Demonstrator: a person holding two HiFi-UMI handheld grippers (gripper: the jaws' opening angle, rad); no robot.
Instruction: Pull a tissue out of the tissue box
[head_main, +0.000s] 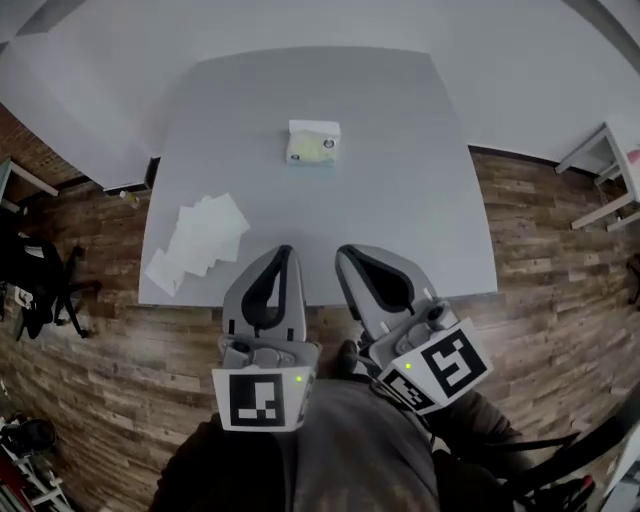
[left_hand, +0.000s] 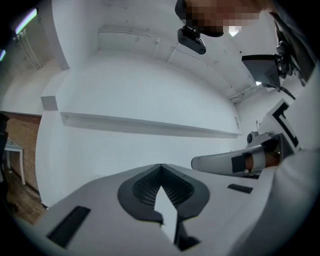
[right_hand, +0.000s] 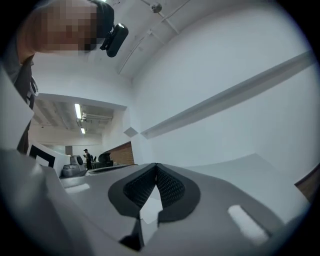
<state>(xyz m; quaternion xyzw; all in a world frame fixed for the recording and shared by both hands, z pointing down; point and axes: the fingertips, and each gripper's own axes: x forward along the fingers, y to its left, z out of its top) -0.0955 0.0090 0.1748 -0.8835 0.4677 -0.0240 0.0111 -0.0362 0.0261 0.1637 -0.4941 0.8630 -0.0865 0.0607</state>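
A small white tissue box (head_main: 313, 142) with a pale yellow-green side stands on the grey table (head_main: 400, 200), toward its far middle. Several loose white tissues (head_main: 200, 240) lie spread near the table's front left corner. My left gripper (head_main: 284, 252) and right gripper (head_main: 345, 252) hang side by side over the table's near edge, well short of the box. In the left gripper view the left gripper (left_hand: 160, 166) has its tips meeting with nothing between them. The right gripper view shows the right gripper (right_hand: 156, 165) likewise shut and empty. Neither gripper view shows the box.
Wood flooring surrounds the table. A dark office chair (head_main: 40, 285) stands at the left and a white table's legs (head_main: 600, 170) at the right. White walls lie behind the table. My lap fills the bottom of the head view.
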